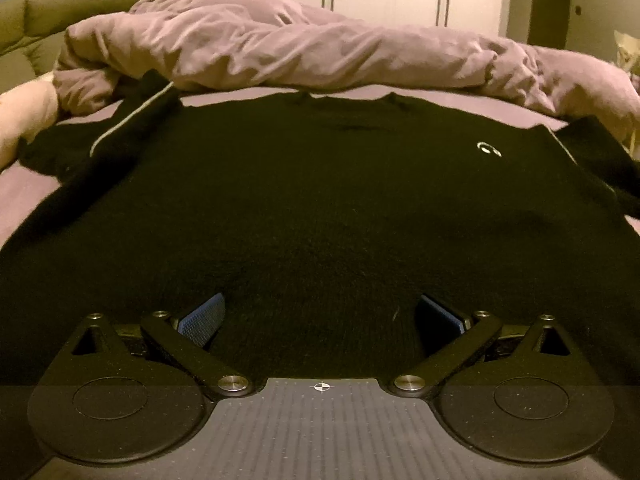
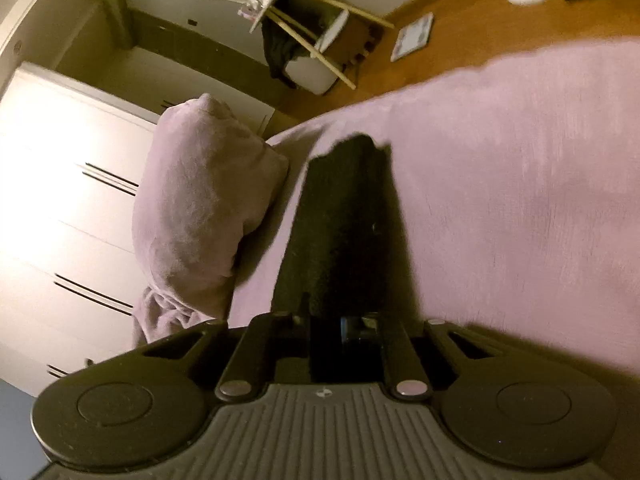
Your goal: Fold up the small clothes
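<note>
A black sweater (image 1: 320, 184) with a small white chest logo (image 1: 489, 149) lies spread flat on the lilac bed sheet (image 1: 24, 188). One sleeve with a pale stripe (image 1: 120, 132) is bent at the upper left. My left gripper (image 1: 320, 316) is open just above the sweater's near hem, with its blue pads (image 1: 202, 316) wide apart and only the flat cloth below them. In the right wrist view my right gripper (image 2: 340, 328) is shut on a black sleeve (image 2: 340, 216), which stretches away from the jaws over the sheet (image 2: 520, 200). The view is rolled sideways.
A crumpled lilac duvet (image 1: 280, 52) is heaped along the far side of the bed, seen bunched (image 2: 192, 208) beside the sleeve. White wardrobe doors (image 2: 60, 200) stand behind it. A wooden rack with dark clothes (image 2: 312, 40) stands on the wooden floor (image 2: 460, 20) beyond the bed edge.
</note>
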Available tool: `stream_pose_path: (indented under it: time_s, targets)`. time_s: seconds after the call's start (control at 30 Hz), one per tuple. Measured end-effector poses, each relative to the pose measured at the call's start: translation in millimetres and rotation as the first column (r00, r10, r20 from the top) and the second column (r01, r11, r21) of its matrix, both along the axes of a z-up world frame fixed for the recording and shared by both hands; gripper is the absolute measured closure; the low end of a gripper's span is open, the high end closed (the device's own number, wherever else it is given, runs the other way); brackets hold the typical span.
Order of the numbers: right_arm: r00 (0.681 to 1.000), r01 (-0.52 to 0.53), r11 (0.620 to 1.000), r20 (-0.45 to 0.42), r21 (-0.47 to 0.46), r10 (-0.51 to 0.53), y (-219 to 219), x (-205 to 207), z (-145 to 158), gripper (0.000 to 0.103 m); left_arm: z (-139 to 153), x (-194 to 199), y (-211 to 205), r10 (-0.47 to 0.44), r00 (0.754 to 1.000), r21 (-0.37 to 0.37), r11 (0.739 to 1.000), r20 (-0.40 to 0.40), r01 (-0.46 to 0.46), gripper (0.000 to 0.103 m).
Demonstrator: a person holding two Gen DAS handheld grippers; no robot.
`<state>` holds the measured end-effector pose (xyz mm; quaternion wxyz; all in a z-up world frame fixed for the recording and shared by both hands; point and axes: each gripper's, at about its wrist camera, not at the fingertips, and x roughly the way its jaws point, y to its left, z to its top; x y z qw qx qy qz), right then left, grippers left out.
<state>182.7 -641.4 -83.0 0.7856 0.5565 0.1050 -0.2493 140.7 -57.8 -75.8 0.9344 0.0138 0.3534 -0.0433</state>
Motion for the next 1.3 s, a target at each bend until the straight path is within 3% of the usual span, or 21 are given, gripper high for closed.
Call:
stream_pose_path:
  time_s: [0.13,0.23,0.33,0.43,0.57,0.6,0.7,0.77,0.8,0.83,0.87,0.93,1.1,1.2,1.3]
  targets:
    - [0.999,-0.018,0.989,-0.029,-0.147,0.014,9,-3,40,0.092,7,0,10,-0.019,0.999,-0.048,0.999,-0.031,0.017,0.0]
    - [0.995,-0.072,0.941,-0.084,-0.33,0.047,31,4,90,0.092,12,-2,25,-0.017,0.998,-0.123,0.992,-0.053,0.01,0.0]
    - [0.987,-0.162,0.859,-0.087,-0.486,0.137,73,17,142,0.092,16,-3,41,-0.003,0.998,-0.17,0.985,-0.071,-0.009,0.0]
    - [0.958,-0.27,0.76,-0.088,-0.591,0.271,134,34,181,0.093,20,-3,57,0.026,0.995,-0.194,0.98,-0.093,-0.044,0.0]
    - [0.848,-0.465,0.551,-0.17,-0.693,0.501,240,53,195,0.093,29,-7,81,0.054,0.996,-0.222,0.973,-0.074,-0.069,0.0]
    - [0.806,-0.516,0.483,-0.21,-0.708,0.553,273,56,190,0.093,31,-8,88,0.06,0.996,-0.223,0.972,-0.065,-0.073,0.0]
    - [0.686,-0.625,0.326,-0.3,-0.709,0.663,357,58,162,0.091,36,-8,102,0.074,0.996,-0.214,0.973,-0.051,-0.083,0.0]
    - [0.607,-0.698,0.258,-0.36,-0.668,0.709,401,60,132,0.088,38,-4,111,0.088,0.995,-0.221,0.97,-0.047,-0.096,0.0]
    - [0.559,-0.743,0.239,-0.383,-0.626,0.735,422,60,112,0.081,39,-2,115,0.091,0.995,-0.23,0.968,-0.048,-0.1,0.0]
    - [0.519,-0.784,0.233,-0.401,-0.576,0.755,433,61,96,0.073,40,1,119,0.095,0.994,-0.234,0.966,-0.053,-0.105,0.0]
    - [0.486,-0.819,0.233,-0.417,-0.524,0.768,441,59,83,0.072,41,4,122,0.095,0.994,-0.238,0.965,-0.058,-0.106,0.0]
    - [0.482,-0.835,0.285,-0.376,-0.471,0.792,437,44,70,0.071,42,11,126,0.089,0.994,-0.251,0.963,-0.062,-0.101,0.0]
    - [0.645,-0.752,0.542,-0.253,-0.375,0.721,368,-8,61,0.069,41,41,110,0.075,0.994,-0.245,0.965,-0.074,-0.091,0.0]
    - [0.731,-0.678,0.643,-0.239,-0.356,0.639,323,-51,46,0.068,42,70,96,0.078,0.993,-0.272,0.957,-0.086,-0.099,0.0]
    - [0.79,-0.611,0.73,-0.186,-0.306,0.584,292,-80,13,0.064,38,103,82,0.073,0.989,-0.317,0.942,-0.132,-0.112,0.0]
